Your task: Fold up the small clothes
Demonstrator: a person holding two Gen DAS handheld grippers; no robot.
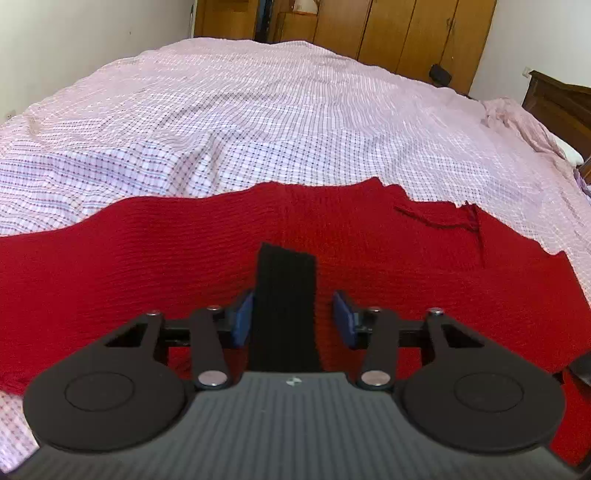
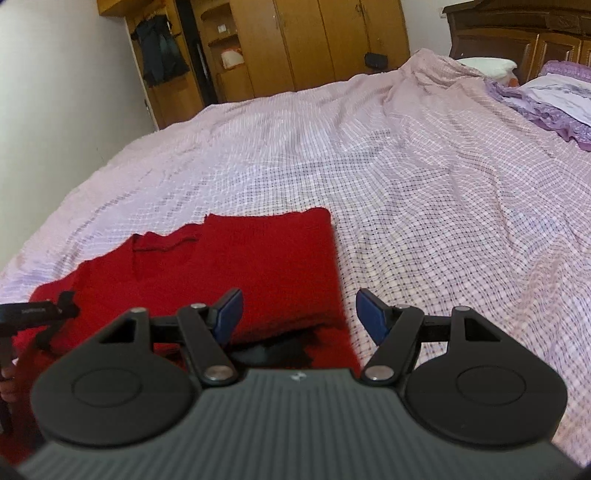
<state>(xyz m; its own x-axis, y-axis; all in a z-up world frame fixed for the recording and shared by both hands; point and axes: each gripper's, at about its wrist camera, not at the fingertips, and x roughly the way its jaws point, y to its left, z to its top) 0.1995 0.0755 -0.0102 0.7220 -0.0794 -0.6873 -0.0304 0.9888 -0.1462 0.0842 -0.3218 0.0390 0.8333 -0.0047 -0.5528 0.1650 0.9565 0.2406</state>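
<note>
A red knit garment (image 1: 147, 266) lies flat on the checked bed sheet (image 1: 258, 110). A black fabric strip (image 1: 286, 273) rests on it and runs between the blue pads of my left gripper (image 1: 293, 295). The left pad is at the strip's edge and the right pad stands clear of it, so the jaws are open. In the right wrist view the red garment (image 2: 258, 258) shows a folded right side with a straight edge. My right gripper (image 2: 300, 295) hovers open over that edge, holding nothing. The left gripper (image 2: 40, 314) shows at the far left.
The pink checked sheet (image 2: 443, 221) stretches far beyond the garment. A rumpled pink cover (image 2: 436, 70) and purple pillows (image 2: 554, 96) lie by the dark headboard (image 2: 517, 33). Wooden wardrobes (image 2: 314, 44) line the far wall.
</note>
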